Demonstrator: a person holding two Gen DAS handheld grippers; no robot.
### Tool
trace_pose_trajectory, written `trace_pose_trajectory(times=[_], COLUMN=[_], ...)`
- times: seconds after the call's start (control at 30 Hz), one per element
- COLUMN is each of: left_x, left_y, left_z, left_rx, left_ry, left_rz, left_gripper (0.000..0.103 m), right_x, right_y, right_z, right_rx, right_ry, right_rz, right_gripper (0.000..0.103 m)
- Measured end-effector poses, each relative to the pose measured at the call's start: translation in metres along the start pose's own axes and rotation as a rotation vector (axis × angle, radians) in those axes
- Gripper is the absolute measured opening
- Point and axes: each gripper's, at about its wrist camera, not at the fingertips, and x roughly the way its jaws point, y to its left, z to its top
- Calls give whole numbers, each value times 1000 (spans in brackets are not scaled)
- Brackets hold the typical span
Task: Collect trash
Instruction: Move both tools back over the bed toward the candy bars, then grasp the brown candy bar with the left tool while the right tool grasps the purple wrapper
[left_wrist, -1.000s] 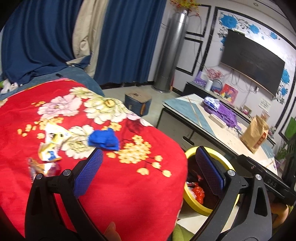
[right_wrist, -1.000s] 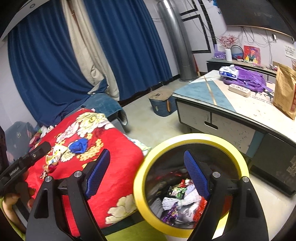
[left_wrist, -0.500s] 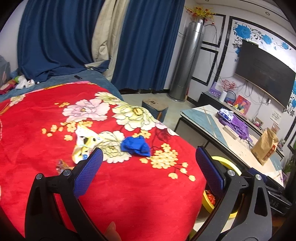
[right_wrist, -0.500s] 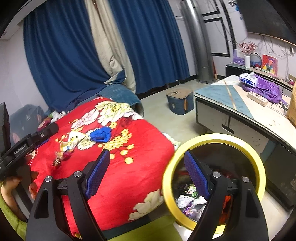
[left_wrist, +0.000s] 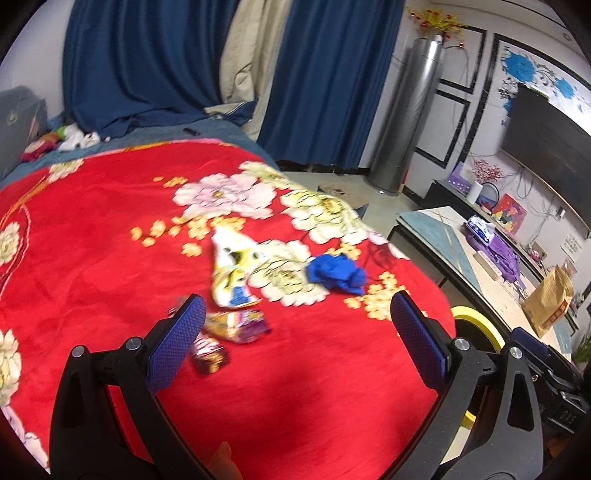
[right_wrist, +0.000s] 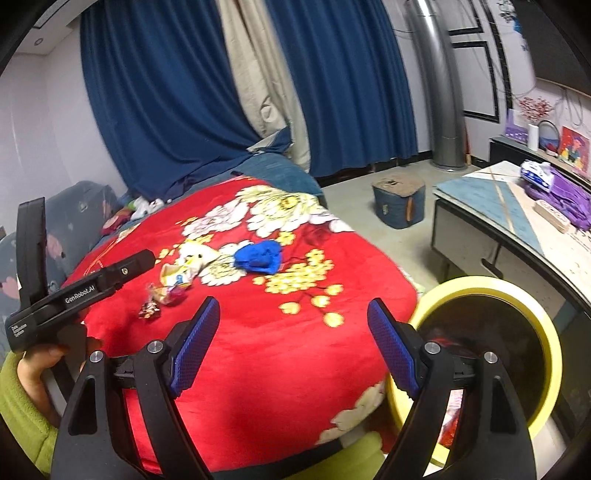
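Note:
On the red flowered blanket (left_wrist: 92, 240) lie a crumpled blue scrap (left_wrist: 336, 274), a white and yellow wrapper (left_wrist: 232, 269), a purple and orange wrapper (left_wrist: 240, 326) and a small dark wrapper (left_wrist: 208, 356). My left gripper (left_wrist: 295, 336) is open and empty, hovering over the blanket just short of the wrappers. My right gripper (right_wrist: 291, 343) is open and empty above the blanket's near edge; the blue scrap (right_wrist: 258, 256) and wrappers (right_wrist: 177, 275) lie beyond it. The yellow-rimmed bin (right_wrist: 524, 306) with trash stands to its right.
The left gripper's body (right_wrist: 74, 291) crosses the right wrist view at left. A low table (right_wrist: 517, 221) with a purple bag and a brown paper bag (left_wrist: 550, 299) stands right of the bin. A blue box (right_wrist: 399, 199) sits on the floor. Blue curtains hang behind.
Both grippers have swung left, away from the bin and over the blanket. The wrappers and blue scrap now sit nearer the middle of both views. Both stay open.

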Motion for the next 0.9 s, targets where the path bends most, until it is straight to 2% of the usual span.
trace_pose_trajectory(times=[0.3, 0.57, 0.77, 0.9], left_x=[2, 20, 35, 42], left_y=[48, 66, 70, 75], left_z=[-10, -25, -28, -30], left_rx=[-83, -121, -143, -157], left_ry=[75, 181, 212, 234], left_rz=[41, 34, 18, 25], left_gripper=[92, 70, 59, 45], right_x=[31, 63, 89, 105], right_y=[37, 59, 67, 70], right_z=[7, 23, 30, 31], right_rx=[-60, -67, -56, -40], right_ry=[44, 87, 152, 194], right_rz=[74, 139, 181, 211], right_gripper=[79, 78, 71, 66])
